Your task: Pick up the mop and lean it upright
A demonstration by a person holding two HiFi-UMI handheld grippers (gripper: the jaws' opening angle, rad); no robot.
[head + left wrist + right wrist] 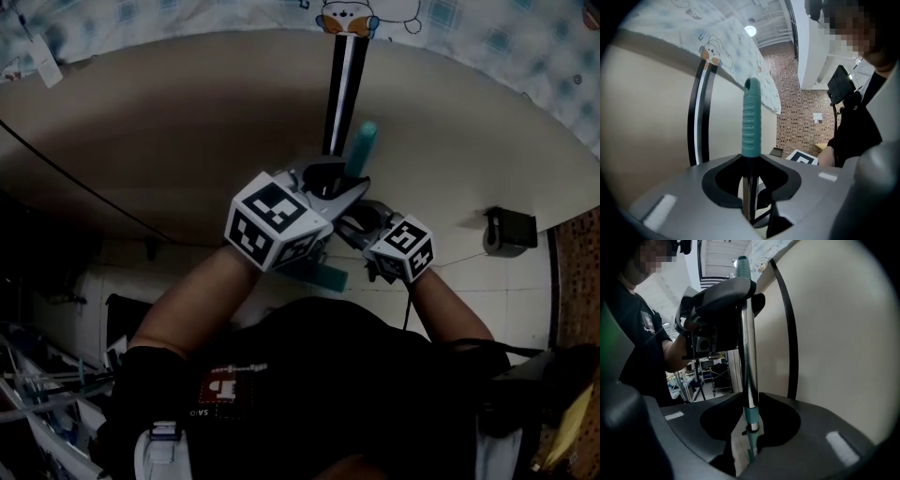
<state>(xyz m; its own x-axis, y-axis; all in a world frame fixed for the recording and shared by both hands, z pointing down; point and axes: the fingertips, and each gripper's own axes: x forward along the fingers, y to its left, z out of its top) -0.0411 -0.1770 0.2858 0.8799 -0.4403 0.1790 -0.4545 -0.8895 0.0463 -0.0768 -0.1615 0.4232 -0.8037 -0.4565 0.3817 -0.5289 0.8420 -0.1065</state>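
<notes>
The mop stands nearly upright close to a beige wall (187,122). Its teal ribbed handle (751,122) rises above my left gripper (750,208), which is shut on the metal shaft (749,197) just under the handle. Lower down, my right gripper (751,439) is shut on the same shaft (749,357) at a teal collar (752,417). In the head view the teal handle (364,141) pokes out above the left gripper (339,190), with the right gripper (361,225) just below and to its right. A teal lower part (323,275) of the mop shows under the left cube. The mop head is hidden.
A black-and-white vertical strip (342,84) runs up the wall right behind the mop. A black holder with a roll (506,232) hangs on the wall to the right. A thin cable (84,183) crosses the wall at left. A metal rack (37,394) stands lower left.
</notes>
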